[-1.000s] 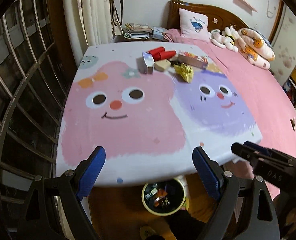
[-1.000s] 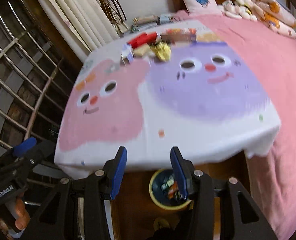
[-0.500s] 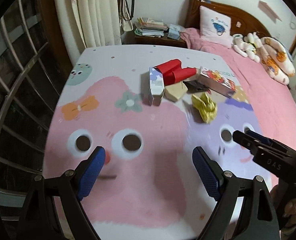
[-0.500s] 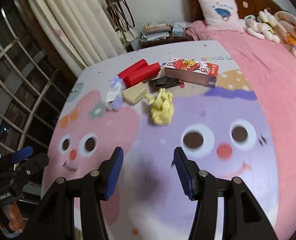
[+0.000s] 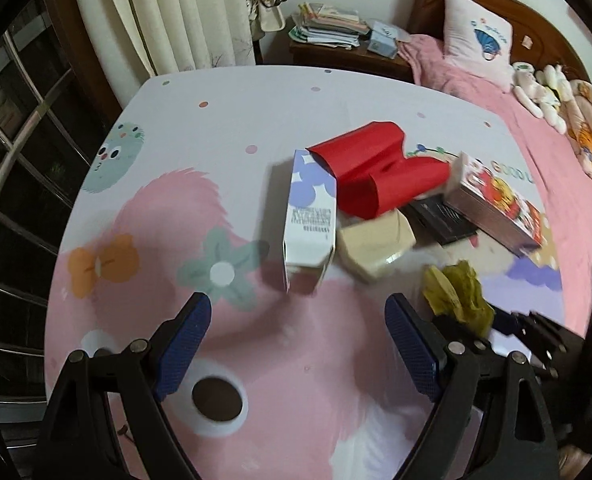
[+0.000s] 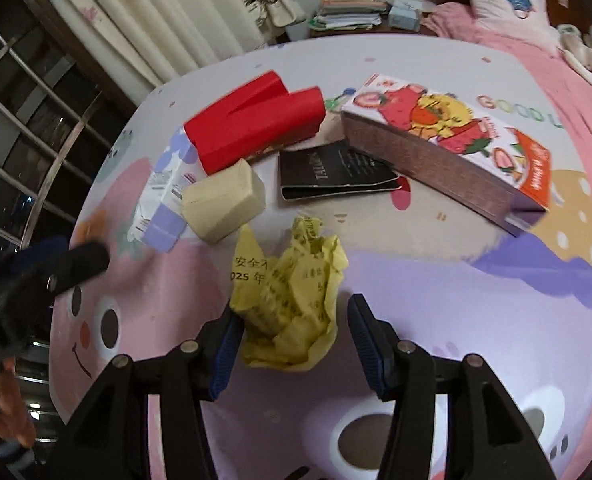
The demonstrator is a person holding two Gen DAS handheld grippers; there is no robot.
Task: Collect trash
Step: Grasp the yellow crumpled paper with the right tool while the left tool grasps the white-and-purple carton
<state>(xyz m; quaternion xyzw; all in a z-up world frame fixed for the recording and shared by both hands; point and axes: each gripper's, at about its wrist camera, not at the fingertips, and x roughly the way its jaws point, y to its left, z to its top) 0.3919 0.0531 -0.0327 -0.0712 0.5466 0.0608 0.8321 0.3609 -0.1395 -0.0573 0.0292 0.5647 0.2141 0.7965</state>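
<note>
Across the cartoon-printed tabletop lies a cluster of trash: strawberry carton, red box, white-and-lilac carton, beige box. Crumpled yellow paper sits nearest, between the closing right gripper jaws, untouched. Left gripper hangs wide apart, empty, before the white-and-lilac carton.

Tablecloth – "GOOD"; crumpled yellow paper – "025 年", "安全"; other print unreadable.
</note>
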